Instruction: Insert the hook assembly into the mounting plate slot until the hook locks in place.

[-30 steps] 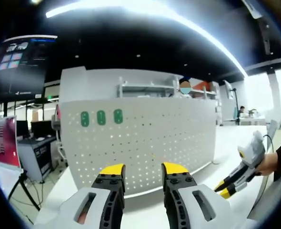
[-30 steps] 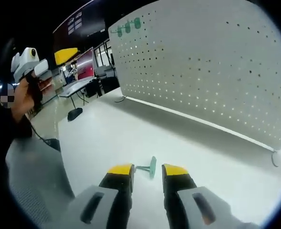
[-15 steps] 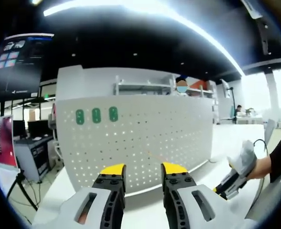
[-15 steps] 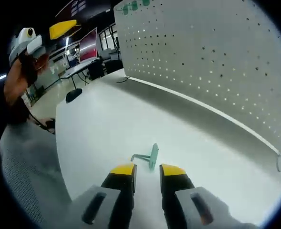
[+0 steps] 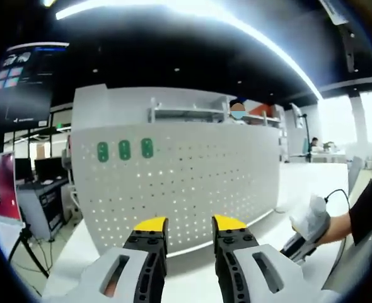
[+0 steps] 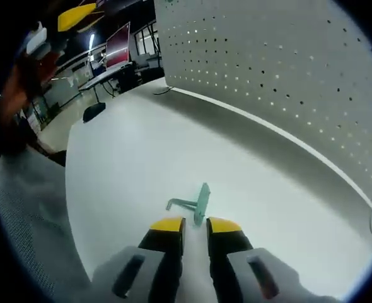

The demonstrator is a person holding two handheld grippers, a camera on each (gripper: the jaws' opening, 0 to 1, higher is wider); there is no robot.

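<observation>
The right gripper (image 6: 193, 223) has dropped closer to the green hook (image 6: 196, 203) lying on the white bench (image 6: 129, 170), its jaws narrowed but empty, while the left gripper (image 5: 189, 224) waits parted before the pegboard (image 5: 192, 183), so grasping seems imminent.

A long ceiling light strip (image 5: 192, 16) is blazing across the left gripper view from ten to two o'clock, washing the upper frame in glare, while daylight is blowing out the window area (image 5: 369, 132) at three o'clock. Light is shining through the holes of the white perforated panel (image 5: 173, 183). In the right gripper view, the white table (image 6: 129, 164) is glowing evenly under soft overhead light, a faint shadow is lying along the panel's base, and the nine-to-eleven o'clock edge is smearing into blur and fisheye bending.
</observation>
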